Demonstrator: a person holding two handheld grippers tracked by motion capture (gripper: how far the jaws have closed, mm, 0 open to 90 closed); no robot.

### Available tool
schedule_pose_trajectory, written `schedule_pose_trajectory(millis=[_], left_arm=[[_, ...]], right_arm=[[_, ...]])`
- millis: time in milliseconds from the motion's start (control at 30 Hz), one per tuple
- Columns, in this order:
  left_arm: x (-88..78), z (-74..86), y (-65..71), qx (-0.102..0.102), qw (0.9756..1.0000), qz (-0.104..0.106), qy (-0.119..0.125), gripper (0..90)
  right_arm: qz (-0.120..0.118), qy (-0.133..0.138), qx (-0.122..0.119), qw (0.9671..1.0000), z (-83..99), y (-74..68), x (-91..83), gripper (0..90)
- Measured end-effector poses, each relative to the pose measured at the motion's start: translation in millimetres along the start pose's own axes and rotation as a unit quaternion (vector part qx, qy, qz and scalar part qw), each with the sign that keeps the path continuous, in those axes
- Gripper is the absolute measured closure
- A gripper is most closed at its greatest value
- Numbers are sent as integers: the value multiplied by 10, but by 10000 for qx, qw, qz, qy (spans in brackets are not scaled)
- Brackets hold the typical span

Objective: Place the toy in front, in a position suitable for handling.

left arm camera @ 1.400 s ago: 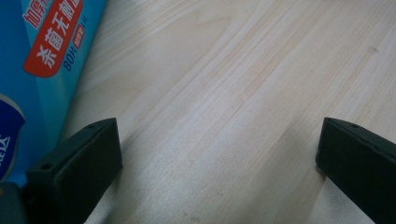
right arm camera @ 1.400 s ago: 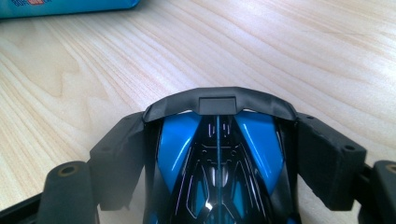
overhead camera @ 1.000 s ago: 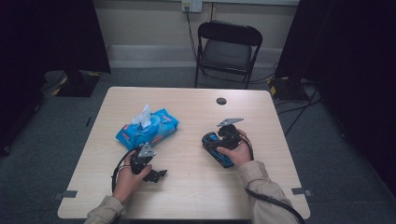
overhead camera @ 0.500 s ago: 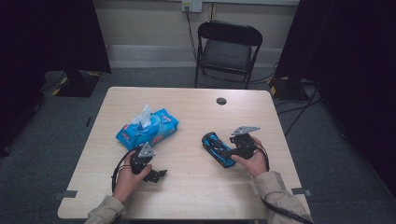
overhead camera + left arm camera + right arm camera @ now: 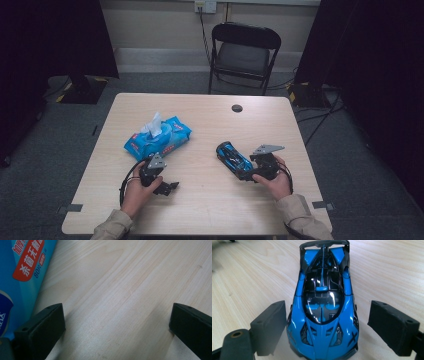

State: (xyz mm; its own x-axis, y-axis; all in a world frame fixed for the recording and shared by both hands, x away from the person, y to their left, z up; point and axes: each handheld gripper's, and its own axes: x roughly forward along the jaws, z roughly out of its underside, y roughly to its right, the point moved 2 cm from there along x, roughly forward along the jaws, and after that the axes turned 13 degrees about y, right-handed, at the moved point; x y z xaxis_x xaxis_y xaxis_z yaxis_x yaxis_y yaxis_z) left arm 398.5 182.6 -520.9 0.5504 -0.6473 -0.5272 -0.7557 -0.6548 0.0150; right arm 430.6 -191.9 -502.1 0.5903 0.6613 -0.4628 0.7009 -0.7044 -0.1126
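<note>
Right fingers: the right gripper (image 5: 325, 327) has its pads (image 5: 270, 325) spread wide. The jaws have just been opening, and the toy car (image 5: 325, 302) sits between them.
Contact, right side: in the right gripper view the left pad lies just beside the car's flank, perhaps touching. The right pad stands clear with bare wood between. No clamping force is visible.
Left fingers: the left gripper (image 5: 117, 322) has its pads (image 5: 42, 330) wide apart over bare table, with nothing between them.
Change: against the frames from a second ago, the right hand (image 5: 275, 182) sits farther toward the right edge of the high view. The car has stayed at centre right. The left hand (image 5: 137, 187) has kept its place at lower left.
Meaning: judged from this, the car is released or set down, and the right hand is backing off from it.
Car location: on the table (image 5: 210, 210), at centre right of the high view, nose toward the right gripper.
Car material: glossy hard shell, blue with black glazing and a rear wing. It is smooth and likely slippery under the pads.
Wipes pack (image 5: 157, 137): soft blue film pouch, with a white sheet standing out of the top. It sits at centre left of the high view.
Table surface: pale wood grain, matt and flat.
</note>
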Motion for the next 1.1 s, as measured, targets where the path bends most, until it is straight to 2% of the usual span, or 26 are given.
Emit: schedule_pose_trajectory(millis=[233,533,833,933,1100], left_arm=[[0,0,0,-1,10000,0,0,0],[0,0,0,-2,10000,-1,1,0],[0,0,0,-2,10000,0,1,0],[1,0,-1,4,10000,4,4,0],[11,-10,-13,20,10000,-3,-6,0]], right_arm=[[30,-44,-99,9999,80,-27,0,142],[50,-53,-73,9999,153,-12,2,142],[112,-122,-286,9995,173,-38,33,142],[186,-206,-518,9983,178,-81,49,140],[152,-213,-524,9983,177,-79,54,135]])
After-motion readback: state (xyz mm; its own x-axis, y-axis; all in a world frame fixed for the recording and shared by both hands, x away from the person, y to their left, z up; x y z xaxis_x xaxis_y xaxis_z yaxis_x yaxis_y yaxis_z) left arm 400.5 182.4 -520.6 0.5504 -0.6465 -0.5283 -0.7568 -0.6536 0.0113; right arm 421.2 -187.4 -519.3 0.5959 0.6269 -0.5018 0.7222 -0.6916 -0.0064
